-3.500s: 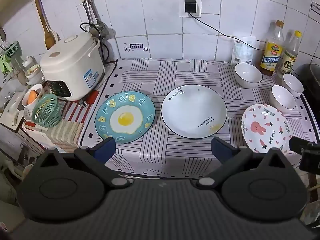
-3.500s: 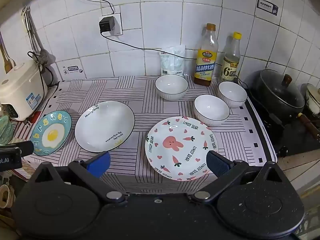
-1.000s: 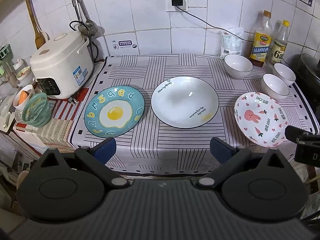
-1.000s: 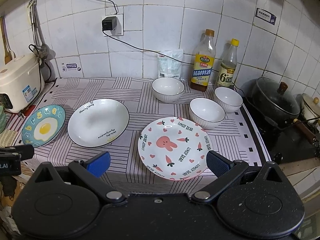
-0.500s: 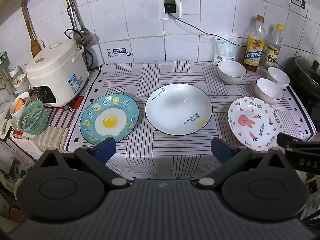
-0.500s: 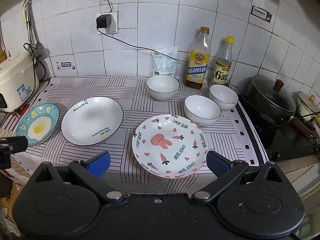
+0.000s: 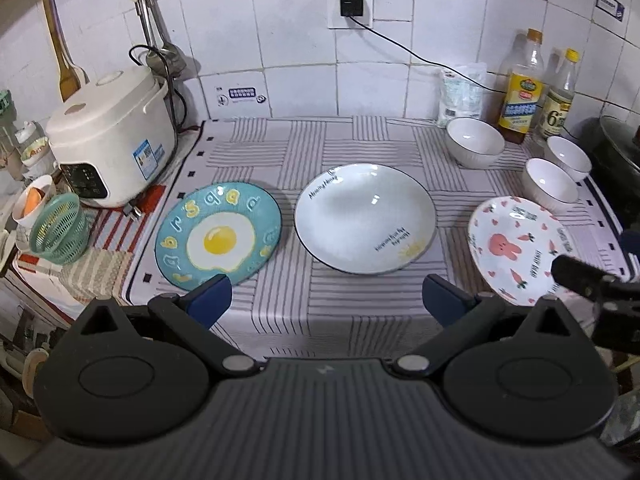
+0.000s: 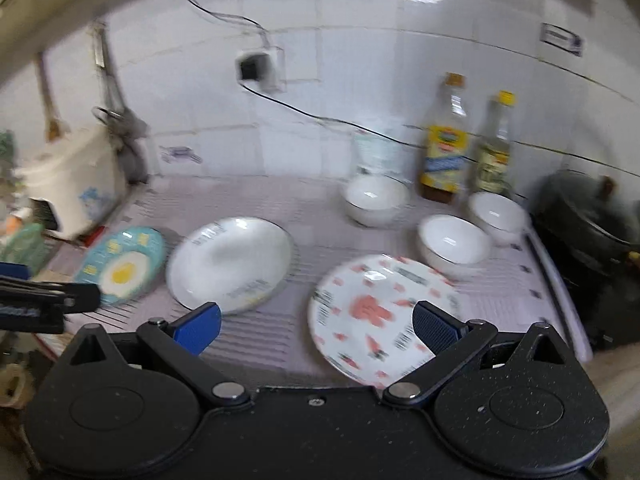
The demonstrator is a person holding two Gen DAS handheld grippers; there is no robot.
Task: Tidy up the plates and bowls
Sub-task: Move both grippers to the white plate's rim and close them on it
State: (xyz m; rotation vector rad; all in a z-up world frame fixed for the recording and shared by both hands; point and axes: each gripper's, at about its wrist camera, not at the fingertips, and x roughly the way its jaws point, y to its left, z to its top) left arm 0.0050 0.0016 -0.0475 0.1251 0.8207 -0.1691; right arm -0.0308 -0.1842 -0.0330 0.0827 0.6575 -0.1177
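Note:
Three plates lie in a row on the striped cloth: a teal fried-egg plate [image 7: 218, 237] [image 8: 122, 266] at left, a deep white plate [image 7: 365, 217] [image 8: 230, 262] in the middle, a pink rabbit plate [image 7: 516, 248] [image 8: 380, 312] at right. Three white bowls [image 7: 475, 142] [image 7: 551, 181] [image 7: 569, 155] stand behind the rabbit plate, also in the right wrist view [image 8: 375, 199] [image 8: 454, 242] [image 8: 497, 212]. My left gripper [image 7: 326, 300] hangs open before the counter's front edge, holding nothing. My right gripper [image 8: 316, 322] is open over the rabbit plate's near edge; its view is blurred.
A white rice cooker [image 7: 112, 136] and a green basket [image 7: 60, 228] stand at the left. Two bottles [image 7: 520, 92] [image 7: 560, 96] and a bag [image 7: 460, 94] line the tiled wall. A dark pot [image 8: 588, 216] sits on the stove at the right.
The right gripper has swung left and closer to the counter, blurring its view. The left gripper has shifted slightly. No plate or bowl has moved, and both grippers stay open.

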